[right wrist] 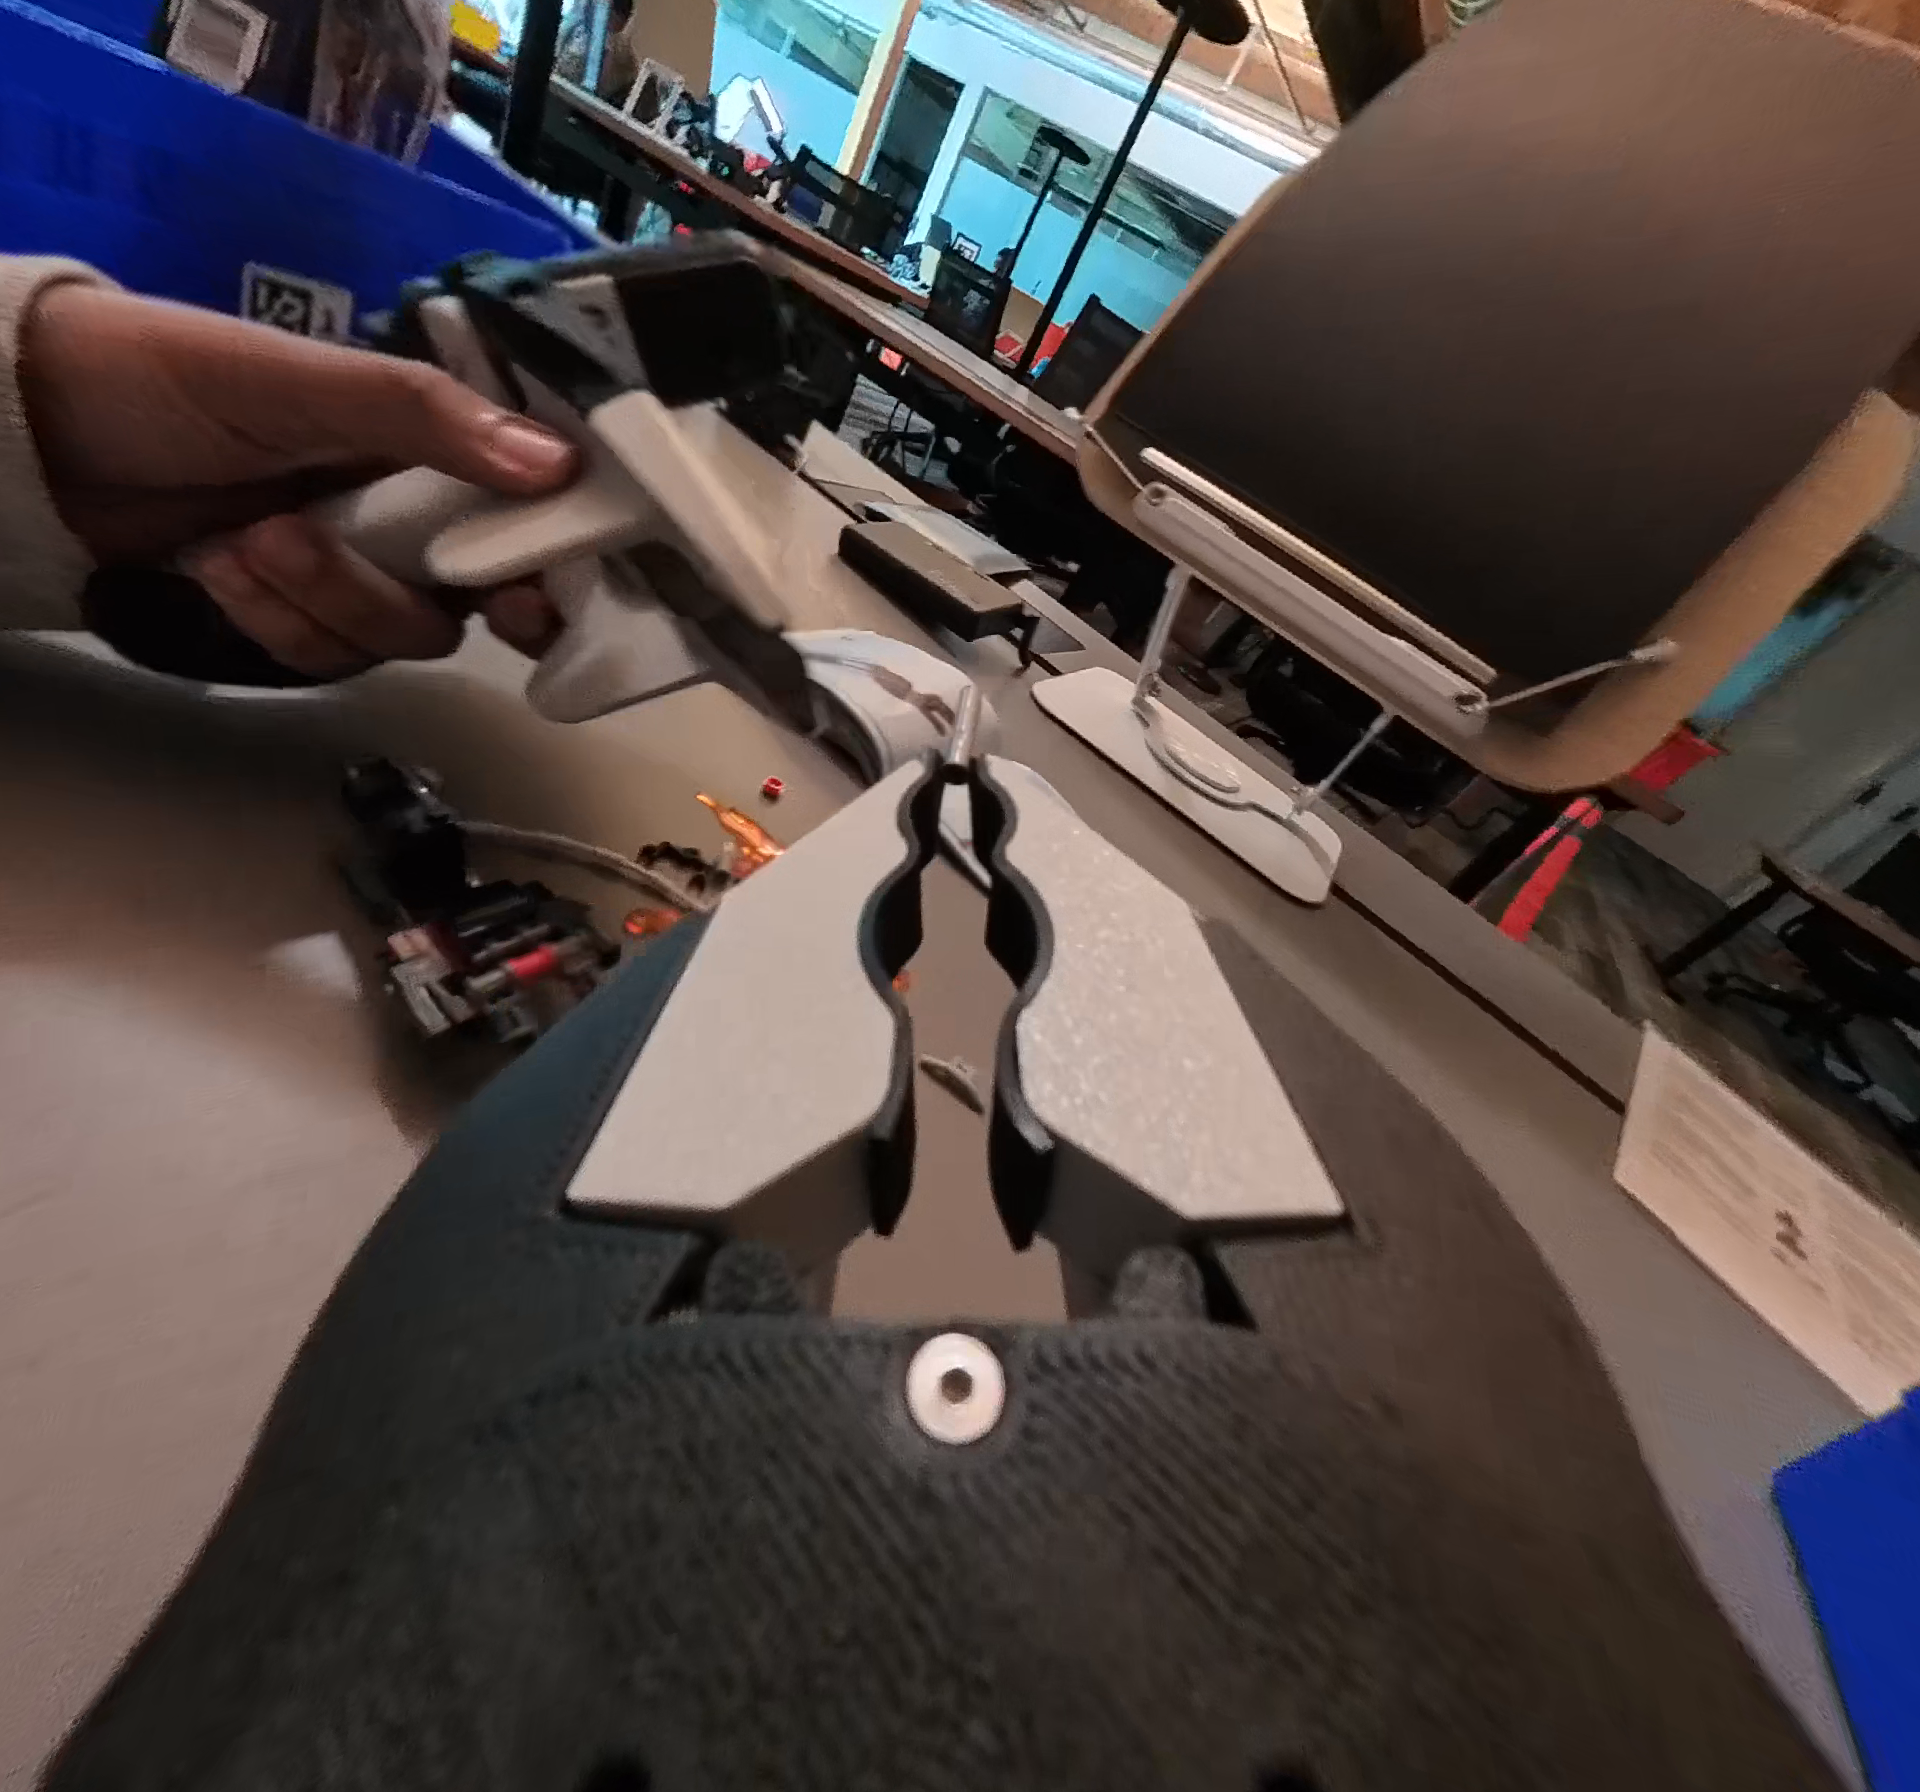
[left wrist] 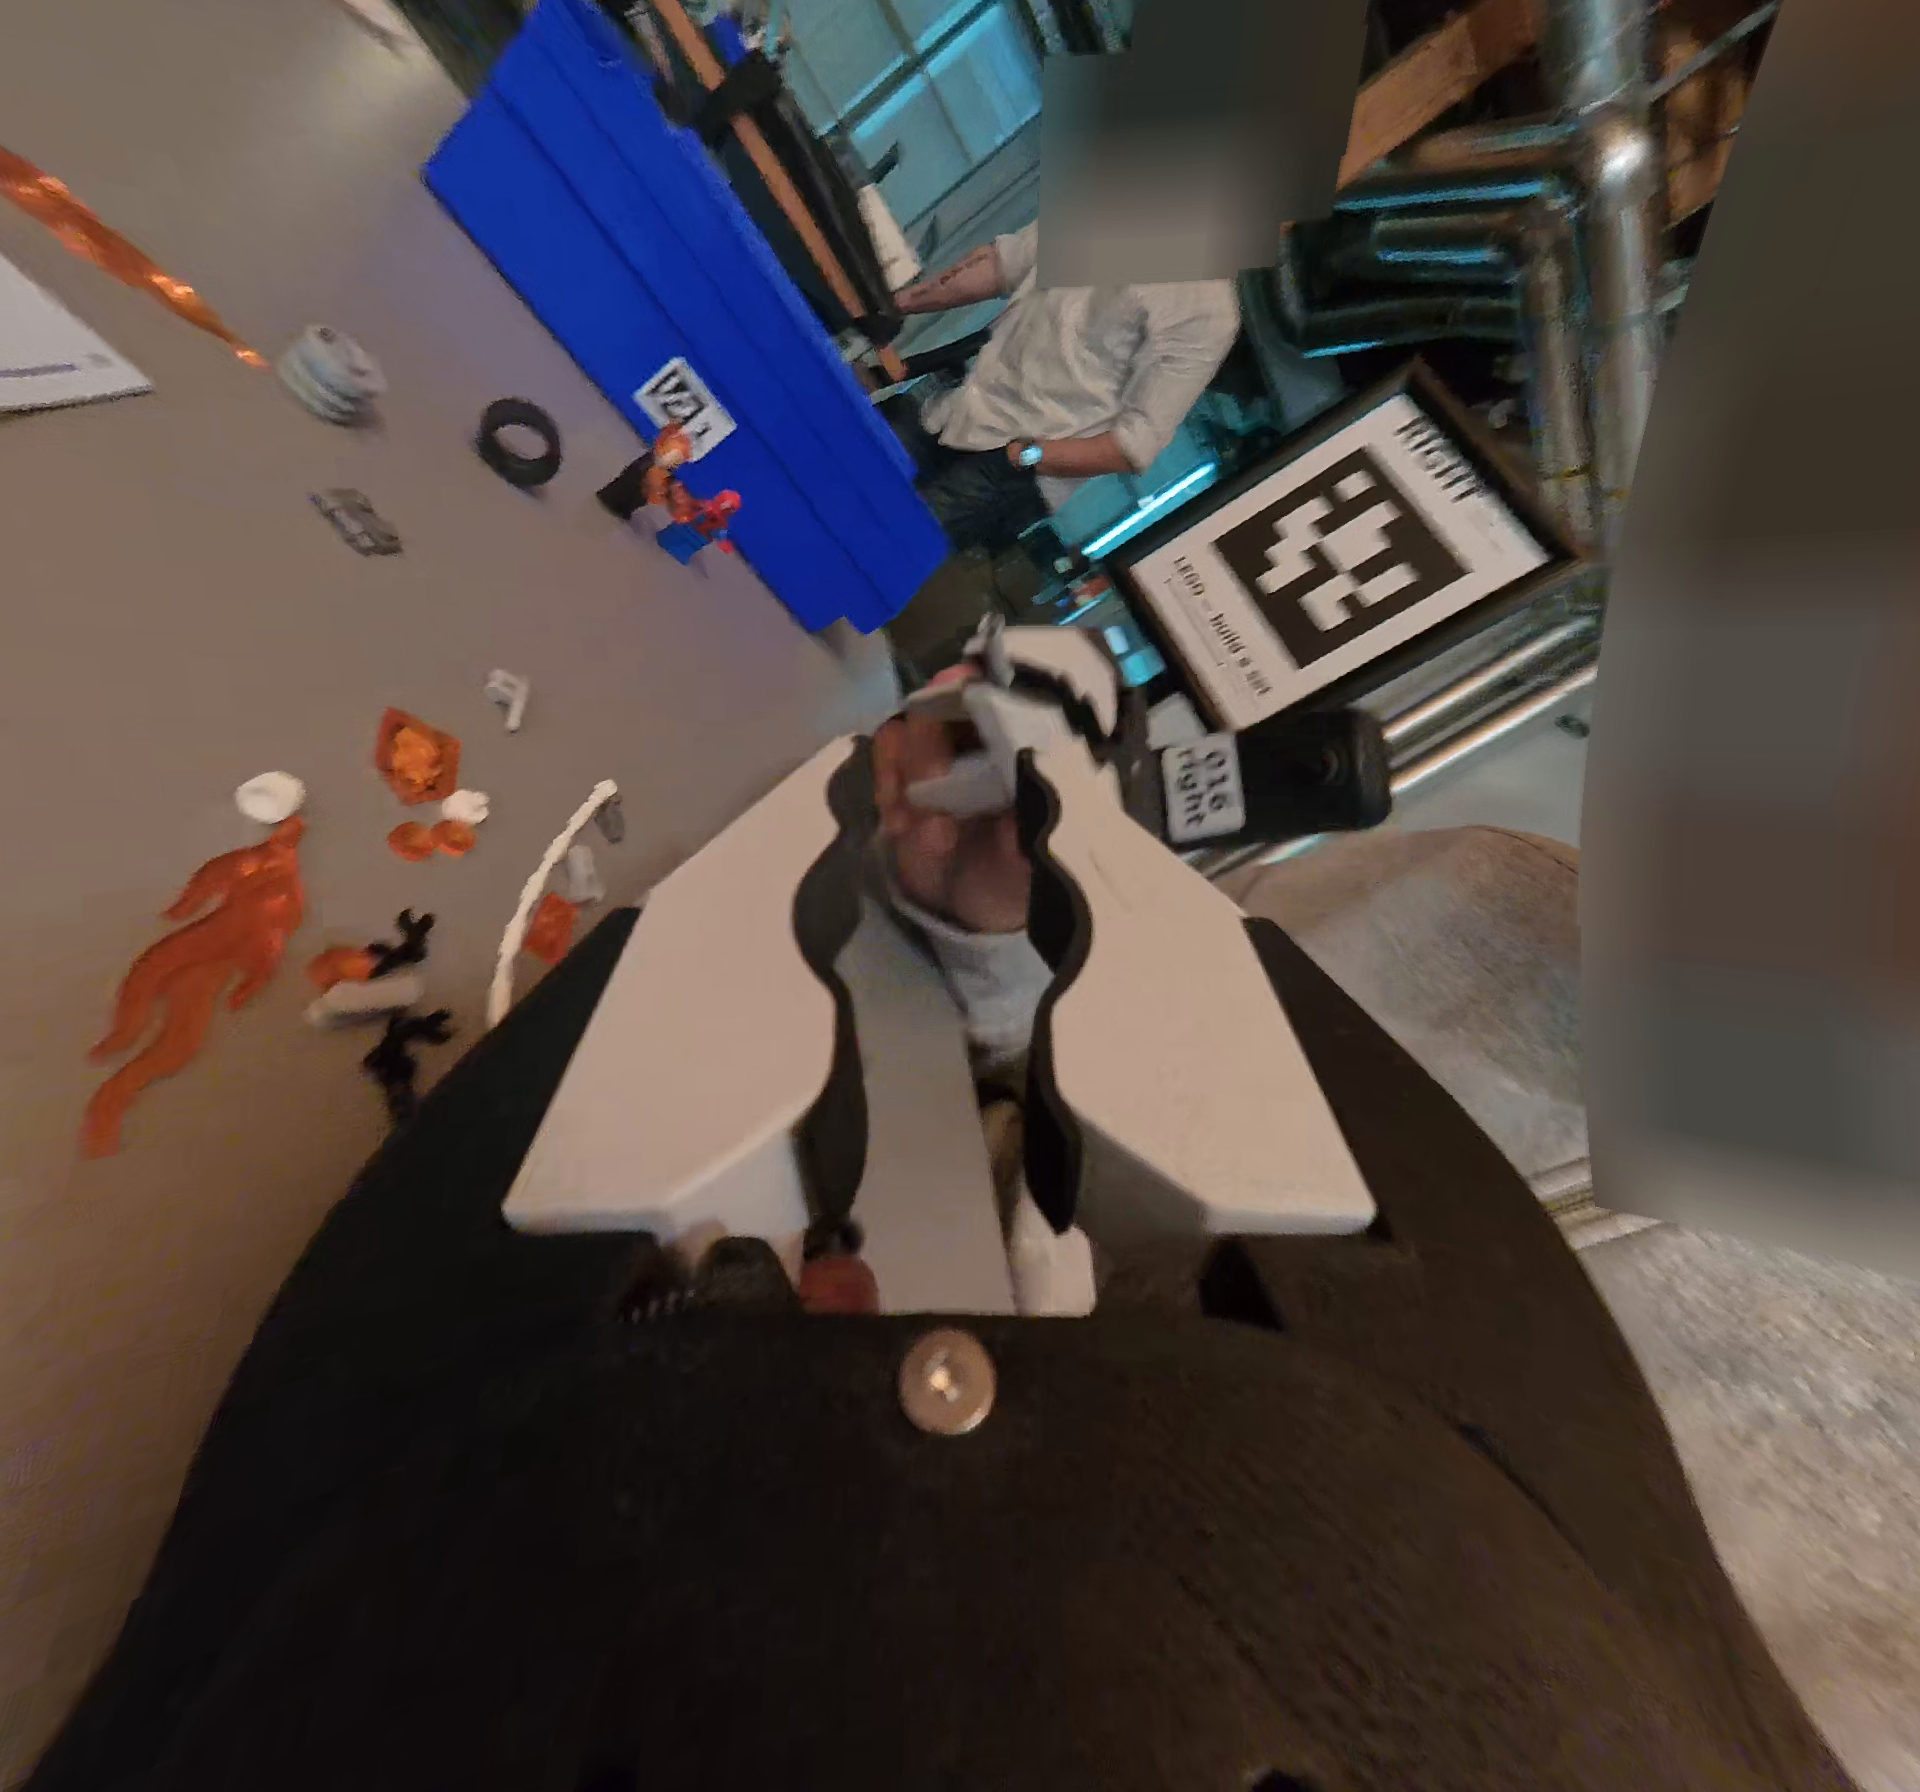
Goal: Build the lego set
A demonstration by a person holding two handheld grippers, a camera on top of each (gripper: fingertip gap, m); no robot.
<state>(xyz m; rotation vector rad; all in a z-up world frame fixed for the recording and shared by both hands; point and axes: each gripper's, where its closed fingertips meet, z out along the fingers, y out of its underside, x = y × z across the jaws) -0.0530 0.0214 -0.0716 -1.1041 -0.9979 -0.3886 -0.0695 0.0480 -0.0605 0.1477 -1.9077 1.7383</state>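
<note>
Right tongs [right wrist: 951, 774]: closed on a thin grey rod [right wrist: 964, 726], pinched at its lower end so most of it sticks up past the tips
Left tongs [left wrist: 940, 776]: lifted off the table, tips a narrow gap apart with nothing visible between them; whether they grip anything I cannot tell
Rod, handling: judged light, stiff and smooth, so it may pivot or slide in the wavy pads; a hold nearer the middle would steady it for pushing into a hole
Half-built model [right wrist: 473, 932]: dark block with red and grey bits, on the table [right wrist: 156, 1171] left of the right tongs, apart from both tools
Model, handling: judged rigid but likely to skid or shed pieces under a push; best braced by its solid dark body, not by add-ons
Loose pieces: orange flame [left wrist: 208, 953], black tyre [left wrist: 517, 441], grey wheel hub [left wrist: 330, 373], white curved strip [left wrist: 545, 895], small figure [left wrist: 698, 514] by the blue bin [left wrist: 665, 288]
Flame and strip, handling: thin, probably springy; take them edge-on
Tyre, handling: soft rubber by its look, gives when squeezed
</note>
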